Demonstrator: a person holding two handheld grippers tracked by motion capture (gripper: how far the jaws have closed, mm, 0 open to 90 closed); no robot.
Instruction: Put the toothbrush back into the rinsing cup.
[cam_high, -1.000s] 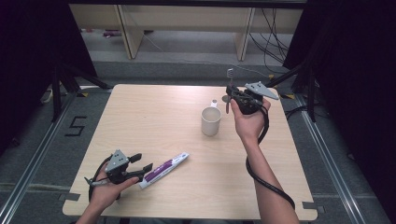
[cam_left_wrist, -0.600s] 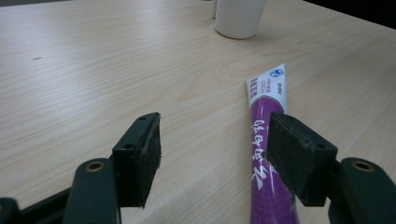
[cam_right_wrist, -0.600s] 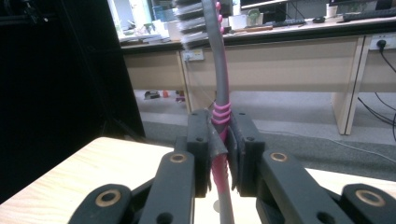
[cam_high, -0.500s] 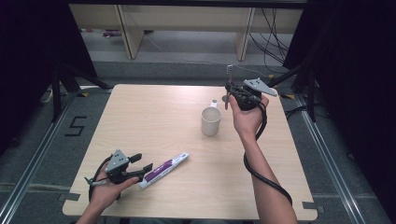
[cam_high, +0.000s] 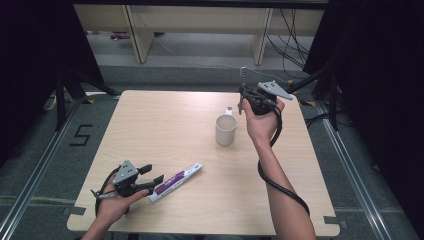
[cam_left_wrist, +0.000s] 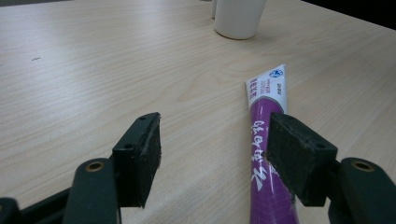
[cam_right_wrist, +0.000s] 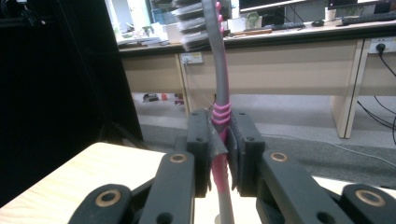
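Observation:
My right gripper (cam_high: 244, 96) is raised above the table's far right, just behind a white mug (cam_high: 226, 129). It is shut on a grey and pink toothbrush (cam_high: 243, 74) that stands upright, bristle head on top. In the right gripper view the pads (cam_right_wrist: 205, 140) clamp the toothbrush (cam_right_wrist: 222, 70) at its ribbed pink neck. My left gripper (cam_high: 153, 174) rests open at the near left, beside a purple and white toothpaste tube (cam_high: 176, 181). In the left gripper view the tube (cam_left_wrist: 264, 116) lies flat under the right-hand jaw, and the mug (cam_left_wrist: 238, 18) stands farther off.
The wooden table (cam_high: 160, 120) has bare room across its left and middle. A black cable hangs from the right gripper along the forearm. Desks, cables and dark curtains surround the table beyond its edges.
The right gripper with the toothbrush has shifted slightly up and to the left. The left gripper, tube and mug have stayed put.

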